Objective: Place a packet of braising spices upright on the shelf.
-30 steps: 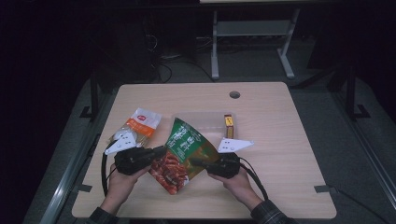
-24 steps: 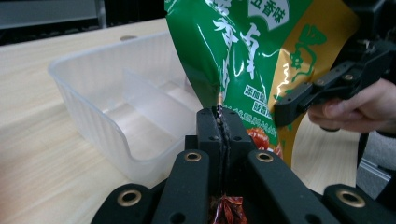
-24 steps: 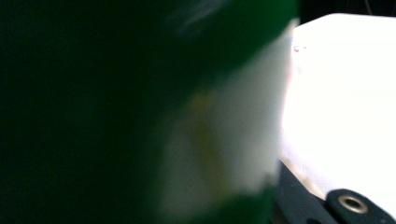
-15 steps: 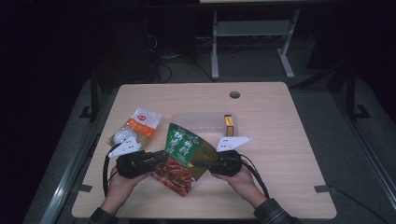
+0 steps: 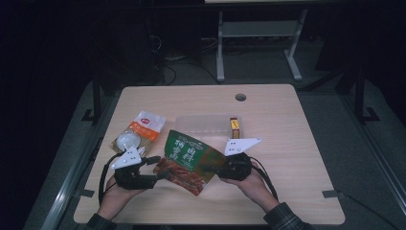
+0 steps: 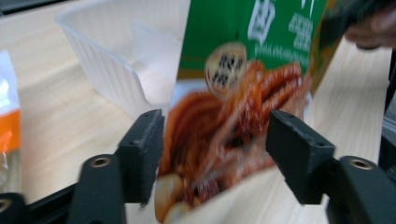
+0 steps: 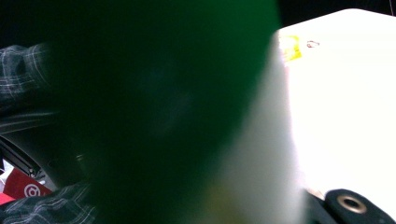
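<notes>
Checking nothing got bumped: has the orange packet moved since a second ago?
No. The orange packet lies just left of the clear tray, as before, with the same gap between them.

Light wood desk with a cable hole. Resting on it: clear plastic tray, small yellow box, orange-white packet.
</notes>
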